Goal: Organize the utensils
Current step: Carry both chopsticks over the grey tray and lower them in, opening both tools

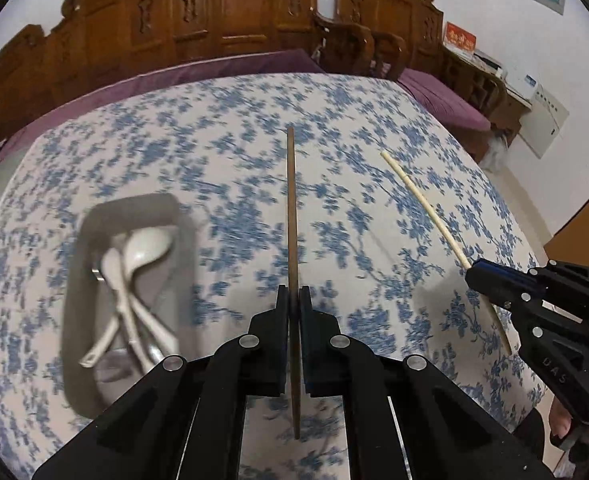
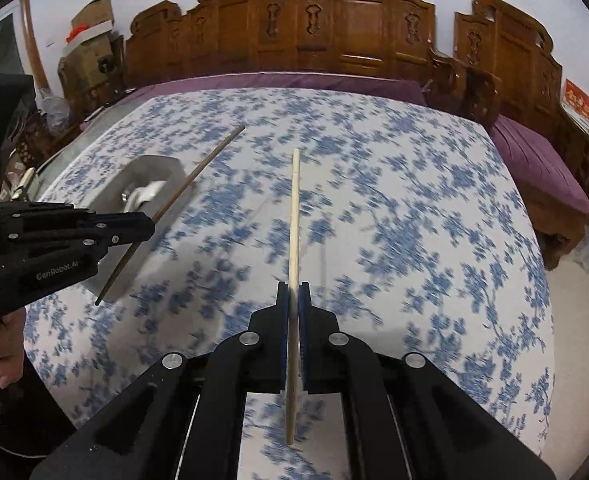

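My left gripper (image 1: 293,294) is shut on a dark brown chopstick (image 1: 291,216), held above the table and pointing away. My right gripper (image 2: 293,290) is shut on a pale chopstick (image 2: 294,216), also held above the table. Each shows in the other view: the right gripper (image 1: 472,270) with the pale chopstick (image 1: 426,204), the left gripper (image 2: 150,226) with the brown chopstick (image 2: 198,170). A grey tray (image 1: 78,288) to the left of the left gripper holds white spoons (image 1: 134,264) and some metal cutlery. The tray also shows in the right wrist view (image 2: 150,166).
The table carries a white cloth with blue flowers (image 1: 234,152). Carved wooden benches with purple cushions (image 2: 534,160) stand beyond the far and right edges. A hand (image 2: 6,344) holds the left gripper at the lower left.
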A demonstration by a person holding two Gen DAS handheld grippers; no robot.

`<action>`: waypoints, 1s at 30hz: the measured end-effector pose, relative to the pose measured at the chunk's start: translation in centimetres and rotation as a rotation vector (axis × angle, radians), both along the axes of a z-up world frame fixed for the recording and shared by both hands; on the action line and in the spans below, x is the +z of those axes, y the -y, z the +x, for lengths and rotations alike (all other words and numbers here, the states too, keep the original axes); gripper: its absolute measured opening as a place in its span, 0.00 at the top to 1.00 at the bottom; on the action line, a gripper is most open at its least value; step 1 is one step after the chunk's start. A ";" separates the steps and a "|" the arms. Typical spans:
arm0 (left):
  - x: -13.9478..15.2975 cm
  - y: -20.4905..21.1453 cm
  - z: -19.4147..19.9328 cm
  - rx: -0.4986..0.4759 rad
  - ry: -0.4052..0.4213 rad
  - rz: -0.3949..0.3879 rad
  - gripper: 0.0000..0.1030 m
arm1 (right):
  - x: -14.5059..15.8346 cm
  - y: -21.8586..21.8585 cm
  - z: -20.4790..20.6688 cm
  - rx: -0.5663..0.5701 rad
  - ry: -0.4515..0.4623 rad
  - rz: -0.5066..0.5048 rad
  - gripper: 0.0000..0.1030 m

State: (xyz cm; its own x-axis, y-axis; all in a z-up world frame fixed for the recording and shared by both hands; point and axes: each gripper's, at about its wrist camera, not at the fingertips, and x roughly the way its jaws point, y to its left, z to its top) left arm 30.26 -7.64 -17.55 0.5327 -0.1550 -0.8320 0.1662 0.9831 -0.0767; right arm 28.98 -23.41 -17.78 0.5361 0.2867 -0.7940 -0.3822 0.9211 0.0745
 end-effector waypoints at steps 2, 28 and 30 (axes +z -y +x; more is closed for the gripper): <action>0.5 -1.2 -0.2 0.006 0.008 0.004 0.96 | 0.3 -1.2 -0.1 0.011 0.006 0.005 0.94; -2.4 -13.6 0.9 0.108 -0.019 0.010 0.96 | -0.2 -10.6 -0.1 0.115 -0.009 0.049 0.94; -2.8 -13.7 1.1 0.110 -0.020 0.007 0.96 | -0.4 -10.8 0.0 0.117 -0.012 0.051 0.94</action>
